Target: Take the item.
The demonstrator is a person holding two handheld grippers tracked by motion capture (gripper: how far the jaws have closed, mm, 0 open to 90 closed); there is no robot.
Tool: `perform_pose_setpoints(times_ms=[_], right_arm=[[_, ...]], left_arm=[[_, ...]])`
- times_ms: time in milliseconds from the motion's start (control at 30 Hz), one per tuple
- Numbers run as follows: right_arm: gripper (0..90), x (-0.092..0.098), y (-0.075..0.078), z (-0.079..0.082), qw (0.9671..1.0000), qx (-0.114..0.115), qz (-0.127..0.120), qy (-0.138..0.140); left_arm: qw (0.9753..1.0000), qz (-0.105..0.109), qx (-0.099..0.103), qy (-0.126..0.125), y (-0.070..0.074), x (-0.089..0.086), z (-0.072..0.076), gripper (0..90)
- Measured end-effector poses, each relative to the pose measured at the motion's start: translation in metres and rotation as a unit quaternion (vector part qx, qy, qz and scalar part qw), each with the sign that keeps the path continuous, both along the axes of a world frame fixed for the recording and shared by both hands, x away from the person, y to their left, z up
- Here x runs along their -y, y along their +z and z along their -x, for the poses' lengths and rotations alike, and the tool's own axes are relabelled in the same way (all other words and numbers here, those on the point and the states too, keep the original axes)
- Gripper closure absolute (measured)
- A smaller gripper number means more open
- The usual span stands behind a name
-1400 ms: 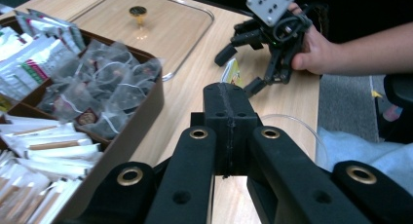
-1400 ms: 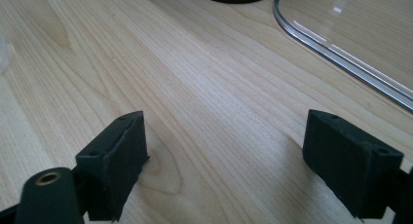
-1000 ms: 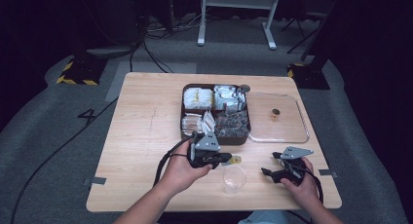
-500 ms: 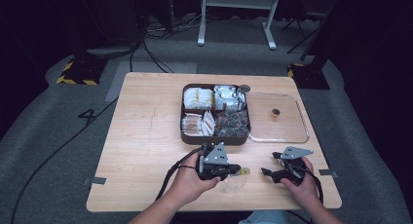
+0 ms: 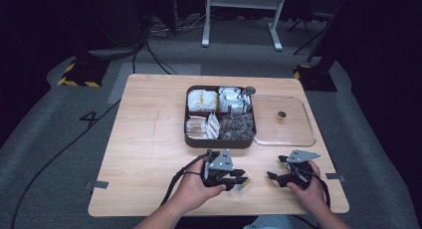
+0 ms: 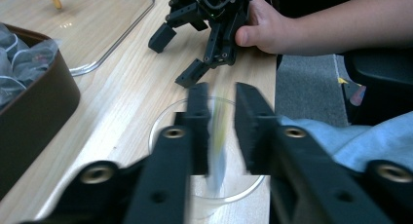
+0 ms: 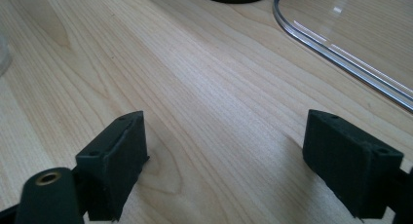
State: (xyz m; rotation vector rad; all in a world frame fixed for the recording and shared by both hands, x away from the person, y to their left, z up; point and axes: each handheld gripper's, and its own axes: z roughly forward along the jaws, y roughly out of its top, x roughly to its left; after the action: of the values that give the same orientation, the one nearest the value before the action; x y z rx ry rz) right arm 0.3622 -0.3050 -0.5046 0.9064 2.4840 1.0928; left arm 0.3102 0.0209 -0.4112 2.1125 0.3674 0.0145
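Left gripper point(image 5: 238, 179) over clear cup point(image 5: 240, 188) near table's point(image 5: 144, 154) 6 o'clock edge; jaws slightly parted with a blurred yellow-and-pale item point(image 6: 217, 146) between them, contact unclear, so cannot tell if clenched. Right gripper point(image 5: 276, 176) at cup's 3 o'clock, jaws spread wide, released, just above bare wood. Brown compartment box point(image 5: 220, 139) at 12 o'clock from cup, clear tray point(image 5: 308, 132) beside it

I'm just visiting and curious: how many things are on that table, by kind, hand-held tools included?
Hand-held grippers: 2, the left gripper and the right gripper
Brown compartment box: 1
Clear tray: 1
Clear cup: 1
Small knob on the tray: 1
Total: 6
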Motion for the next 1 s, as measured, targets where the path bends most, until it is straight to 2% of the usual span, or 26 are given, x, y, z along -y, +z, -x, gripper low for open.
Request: perform_pose_setpoints(times_ms=[233,467,600,700,767,800,1000], right_arm=[[16.5,0.000,0.000,0.000,1.0000,0.001,0.000,0.000],[16.5,0.000,0.000,0.000,1.0000,0.001,0.000,0.001],[16.5,0.000,0.000,0.000,1.0000,0.001,0.000,0.001],[16.4,0.000,0.000,0.000,1.0000,0.001,0.000,0.001],[16.4,0.000,0.000,0.000,1.0000,0.001,0.000,0.001],[16.4,0.000,0.000,0.000,1.0000,0.001,0.000,0.001],[16.4,0.000,0.000,0.000,1.0000,0.001,0.000,0.001]], left_arm=[[0.9997,0.009,0.011,0.021,0.002,-0.009,-0.001,53.4],[0.9988,0.006,0.023,0.042,0.011,-0.018,0.000,42.9],[0.9963,-0.009,0.040,0.075,0.018,-0.033,0.001,40.2],[0.9956,-0.011,0.041,0.084,0.020,-0.041,0.002,38.9],[0.9938,-0.020,0.043,0.101,0.021,-0.054,0.003,38.2],[0.9938,-0.020,0.043,0.101,0.021,-0.054,0.003,37.8],[0.9905,-0.034,0.050,0.123,0.020,-0.079,0.008,35.9]])
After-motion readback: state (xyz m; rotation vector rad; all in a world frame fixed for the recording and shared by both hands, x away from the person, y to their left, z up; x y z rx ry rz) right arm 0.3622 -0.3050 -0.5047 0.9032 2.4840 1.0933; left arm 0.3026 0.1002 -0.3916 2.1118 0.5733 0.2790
